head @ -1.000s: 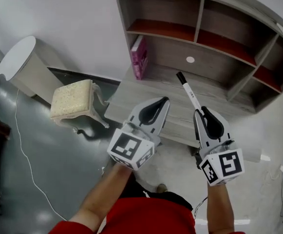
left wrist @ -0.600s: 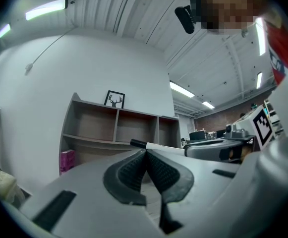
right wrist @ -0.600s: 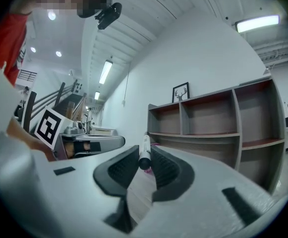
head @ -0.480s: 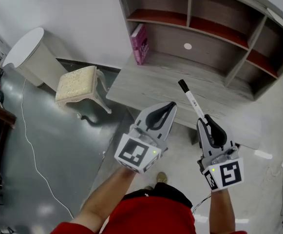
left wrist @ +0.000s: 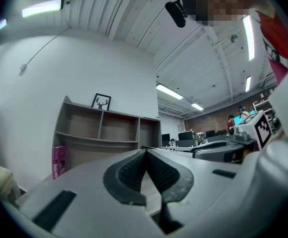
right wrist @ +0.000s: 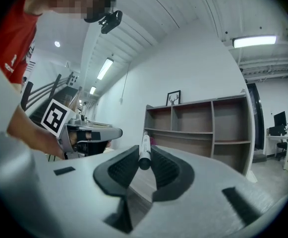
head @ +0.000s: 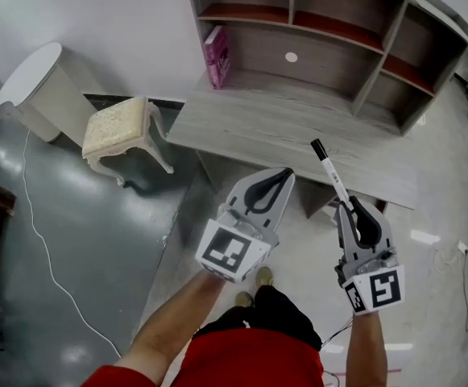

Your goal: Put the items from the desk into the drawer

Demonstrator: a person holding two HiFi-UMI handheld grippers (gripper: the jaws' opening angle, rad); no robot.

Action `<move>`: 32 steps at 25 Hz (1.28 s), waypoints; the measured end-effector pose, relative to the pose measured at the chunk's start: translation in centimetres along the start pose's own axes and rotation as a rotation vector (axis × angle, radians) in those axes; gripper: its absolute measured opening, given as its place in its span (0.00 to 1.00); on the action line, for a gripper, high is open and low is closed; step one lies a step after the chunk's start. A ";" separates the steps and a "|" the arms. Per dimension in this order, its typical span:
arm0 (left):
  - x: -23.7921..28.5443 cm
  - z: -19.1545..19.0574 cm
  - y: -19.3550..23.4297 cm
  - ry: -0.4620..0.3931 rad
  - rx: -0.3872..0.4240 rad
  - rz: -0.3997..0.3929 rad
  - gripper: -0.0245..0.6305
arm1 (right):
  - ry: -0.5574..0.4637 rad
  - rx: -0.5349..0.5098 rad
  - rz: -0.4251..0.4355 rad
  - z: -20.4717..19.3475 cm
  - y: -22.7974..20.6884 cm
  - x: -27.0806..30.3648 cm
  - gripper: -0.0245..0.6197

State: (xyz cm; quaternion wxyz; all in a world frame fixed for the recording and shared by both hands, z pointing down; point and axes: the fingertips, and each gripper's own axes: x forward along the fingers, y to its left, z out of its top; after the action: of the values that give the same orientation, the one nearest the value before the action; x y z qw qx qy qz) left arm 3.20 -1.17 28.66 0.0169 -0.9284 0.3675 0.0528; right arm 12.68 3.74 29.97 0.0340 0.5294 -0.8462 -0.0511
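Observation:
My right gripper [head: 359, 214] is shut on a white marker pen [head: 331, 177] with a black cap; the pen sticks out forward over the front edge of the grey wooden desk [head: 282, 131]. In the right gripper view the pen [right wrist: 144, 151] sits pinched between the two black pads. My left gripper [head: 270, 185] is shut with nothing in it, held in the air before the desk; its pads [left wrist: 134, 170] meet. A pink box [head: 214, 56] stands at the desk's back left. No drawer shows in any view.
A shelf unit [head: 330, 47] with open compartments rises behind the desk. A cream stool [head: 121, 131] stands left of the desk, with a white round table [head: 28, 79] beyond it. A cable [head: 40, 248] trails over the grey floor.
Both grippers have drawn back from the desk toward the person, and the view has pulled away. The right gripper still holds the pen.

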 end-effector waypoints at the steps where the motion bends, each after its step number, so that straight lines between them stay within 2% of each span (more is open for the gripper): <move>1: -0.1 -0.2 -0.7 -0.006 0.000 -0.004 0.05 | 0.005 -0.003 -0.009 -0.4 -0.2 -0.9 0.15; 3: -0.3 -0.9 -2.3 -0.023 0.006 -0.007 0.05 | 0.020 -0.001 -0.024 -1.5 -0.7 -2.8 0.15; 7: -0.2 -1.8 -5.6 0.012 -0.017 -0.032 0.05 | 0.056 -0.011 -0.058 -3.6 -2.7 -6.3 0.15; 13: 2.9 -3.9 -9.7 0.014 -0.038 -0.019 0.05 | 0.099 -0.035 -0.078 -7.7 -7.6 -11.0 0.15; 22: 9.4 -7.9 -15.7 0.045 -0.040 0.029 0.05 | 0.256 -0.041 -0.009 -18.1 -15.1 -16.6 0.15; 32: 13.0 -11.0 -17.4 0.109 -0.026 0.079 0.05 | 0.381 -0.118 0.070 -29.1 -19.5 -15.5 0.15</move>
State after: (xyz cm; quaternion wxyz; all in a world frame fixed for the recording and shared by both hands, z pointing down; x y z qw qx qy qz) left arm 25.45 1.95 38.07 -0.0173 -0.9147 0.4037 0.0075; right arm 40.12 7.69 56.41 0.2263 0.4967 -0.8379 0.0018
